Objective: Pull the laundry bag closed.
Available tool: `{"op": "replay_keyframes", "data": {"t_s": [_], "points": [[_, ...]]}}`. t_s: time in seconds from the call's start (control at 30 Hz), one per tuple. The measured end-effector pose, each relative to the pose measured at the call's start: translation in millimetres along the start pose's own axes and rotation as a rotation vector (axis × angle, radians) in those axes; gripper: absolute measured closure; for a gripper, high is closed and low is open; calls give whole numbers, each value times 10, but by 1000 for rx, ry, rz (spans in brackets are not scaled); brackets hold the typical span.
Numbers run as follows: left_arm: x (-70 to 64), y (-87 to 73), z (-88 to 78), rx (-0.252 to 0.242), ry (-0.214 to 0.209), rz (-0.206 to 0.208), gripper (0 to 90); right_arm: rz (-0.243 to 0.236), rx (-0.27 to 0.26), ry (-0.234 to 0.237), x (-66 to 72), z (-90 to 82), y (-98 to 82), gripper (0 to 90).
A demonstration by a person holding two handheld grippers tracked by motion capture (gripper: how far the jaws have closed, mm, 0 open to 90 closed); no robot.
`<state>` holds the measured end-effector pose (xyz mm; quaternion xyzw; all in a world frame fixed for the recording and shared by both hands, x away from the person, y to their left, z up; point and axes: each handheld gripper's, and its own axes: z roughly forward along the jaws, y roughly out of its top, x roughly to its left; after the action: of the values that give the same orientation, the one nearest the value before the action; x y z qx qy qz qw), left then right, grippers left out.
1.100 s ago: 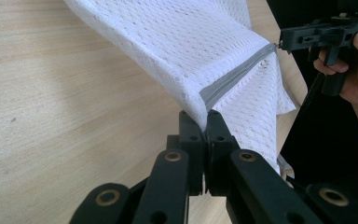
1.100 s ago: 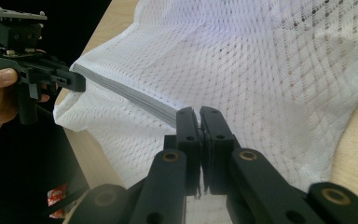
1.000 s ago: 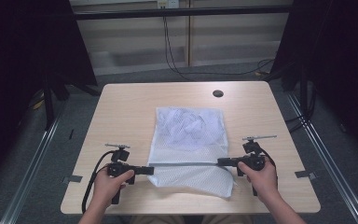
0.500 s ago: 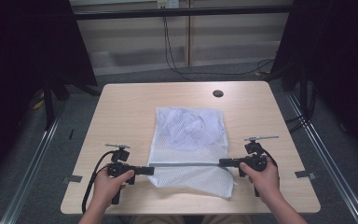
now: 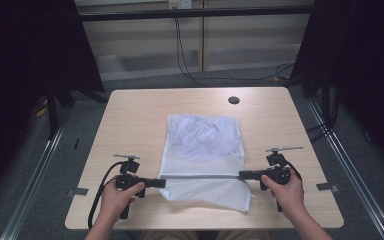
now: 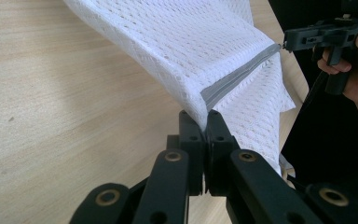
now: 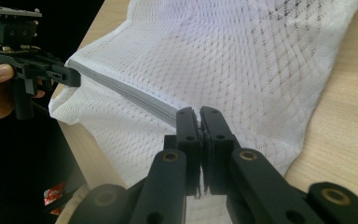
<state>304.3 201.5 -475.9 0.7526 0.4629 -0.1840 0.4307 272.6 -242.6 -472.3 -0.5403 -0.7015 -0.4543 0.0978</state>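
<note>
The white mesh bag lies on the bench, its near part lifted and its far end resting flat toward the round hole. The left claw is clamped on one end of the bag's grey band; the right claw is clamped on the other end, so the band runs taut between them. The material is probably light, soft and limp, and sags wherever unsupported. Grip the stiffer band, not the open mesh, which may snag or stretch.
</note>
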Motion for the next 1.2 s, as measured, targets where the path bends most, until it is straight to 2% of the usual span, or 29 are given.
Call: {"op": "replay_keyframes", "data": {"t_s": [0.47, 0.6, 0.83, 1.2], "points": [[19, -16, -3, -1, 2, -6, 882, -7, 1, -5, -19, -1, 2, 870], [29, -14, -22, 1, 2, 1, 882, 4, -5, -1, -42, -22, -2, 869], [11, -12, -4, -5, -8, -17, 882, 10, -11, 6, -45, -39, -9, 870], [23, -12, -28, -2, -4, -12, 882, 18, -23, -2, -83, -90, -22, 870]]}}
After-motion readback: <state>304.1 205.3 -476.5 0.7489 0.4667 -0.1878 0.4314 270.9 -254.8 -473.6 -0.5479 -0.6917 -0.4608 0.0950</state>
